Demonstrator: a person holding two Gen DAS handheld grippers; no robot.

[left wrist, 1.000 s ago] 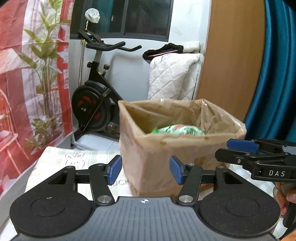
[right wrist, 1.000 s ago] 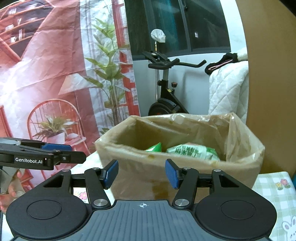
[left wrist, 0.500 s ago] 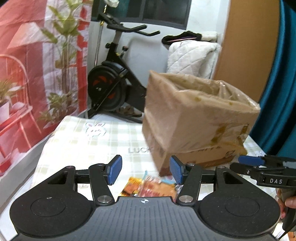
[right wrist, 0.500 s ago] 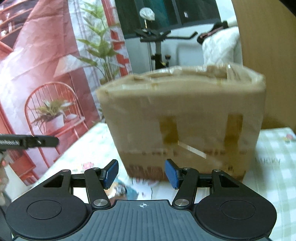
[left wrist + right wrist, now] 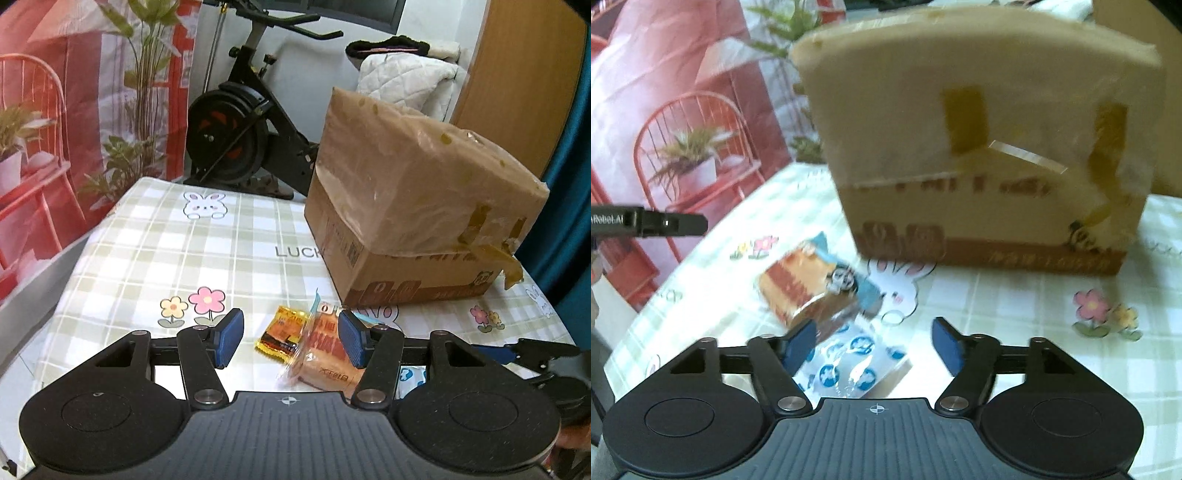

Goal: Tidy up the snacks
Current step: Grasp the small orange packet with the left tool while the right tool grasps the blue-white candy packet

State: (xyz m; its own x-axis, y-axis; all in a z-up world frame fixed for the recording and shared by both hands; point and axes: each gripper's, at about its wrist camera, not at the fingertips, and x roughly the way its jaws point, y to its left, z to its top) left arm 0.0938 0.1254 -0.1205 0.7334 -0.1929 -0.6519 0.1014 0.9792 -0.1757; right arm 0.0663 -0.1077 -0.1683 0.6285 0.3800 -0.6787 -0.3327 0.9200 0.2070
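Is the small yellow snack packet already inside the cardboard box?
No, the yellow snack packet lies on the checked tablecloth in front of the cardboard box, beside an orange wrapped snack.

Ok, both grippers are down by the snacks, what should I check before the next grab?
1. Left gripper empty: ok, jaws apart, nothing pinched.
2. Right gripper empty: ok, jaws opening, nothing pinched.
3. Snacks in sight: ok, yellow packet, orange pack and blue-dotted pack lie on the table.
4. Blue-dotted pack under the right gripper: ok.
5. Box upright behind the snacks: ok.
6. Room left in the box: cannot tell, its inside is hidden.
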